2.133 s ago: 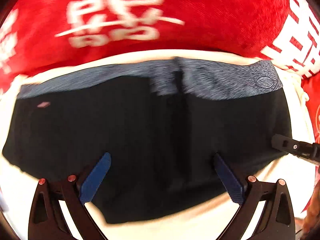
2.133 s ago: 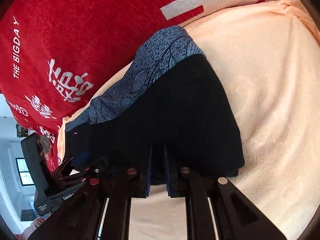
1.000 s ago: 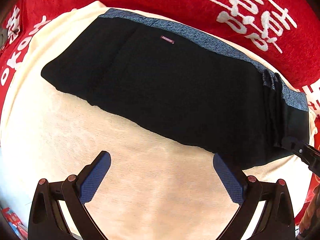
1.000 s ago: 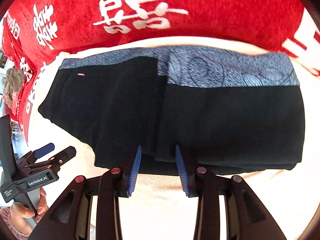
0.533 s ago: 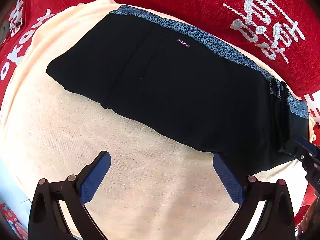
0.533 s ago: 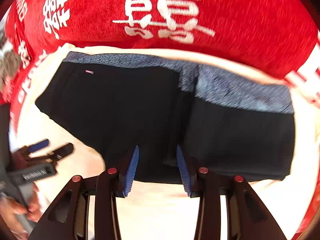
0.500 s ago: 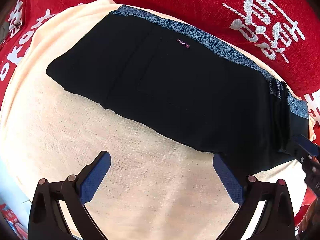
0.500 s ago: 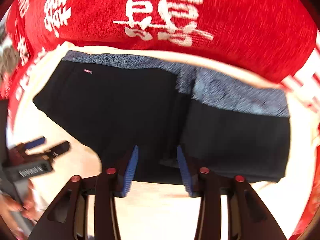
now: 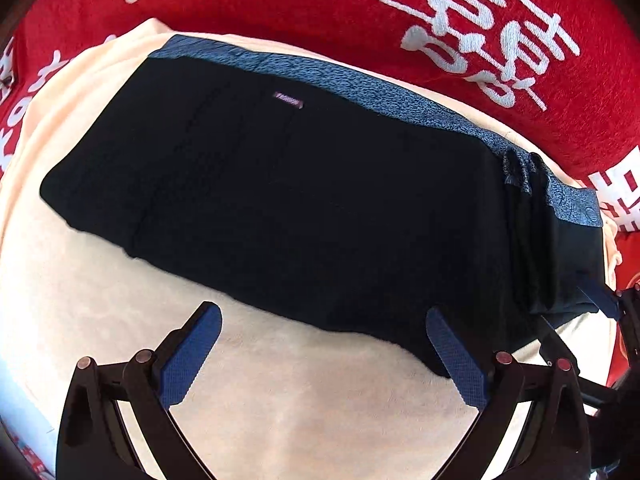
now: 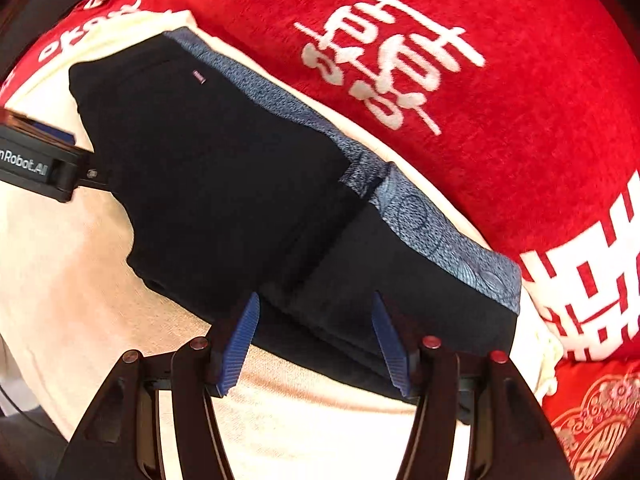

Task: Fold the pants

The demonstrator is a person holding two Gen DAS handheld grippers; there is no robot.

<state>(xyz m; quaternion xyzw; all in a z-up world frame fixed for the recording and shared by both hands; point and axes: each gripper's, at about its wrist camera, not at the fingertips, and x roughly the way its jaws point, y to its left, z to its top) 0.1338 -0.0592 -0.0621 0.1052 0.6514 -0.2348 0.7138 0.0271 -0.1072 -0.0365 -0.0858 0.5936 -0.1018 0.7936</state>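
Pants (image 9: 304, 208) black, blue patterned waistband, lie folded flat on cream towel (image 9: 280, 408) over red blanket (image 9: 320, 4). Soft, limp, light; likely best pinched at layered near edge. Right gripper (image 10: 316, 336) jaws opening, straddling that edge, not pinching. Left gripper (image 9: 320, 348) spread wide, empty.

Black pants (image 9: 312, 208) lie flat in a long band across a cream towel (image 9: 120, 320), itself spread on a red blanket with white characters (image 9: 320, 12). A blue-grey patterned waistband (image 9: 360, 84) runs the length of the far edge, with a small pink label (image 9: 287, 100) just below it. At the right end, one portion is folded over the rest, forming a thicker stack (image 10: 420, 280) with a bunched ridge of cloth at the fold.
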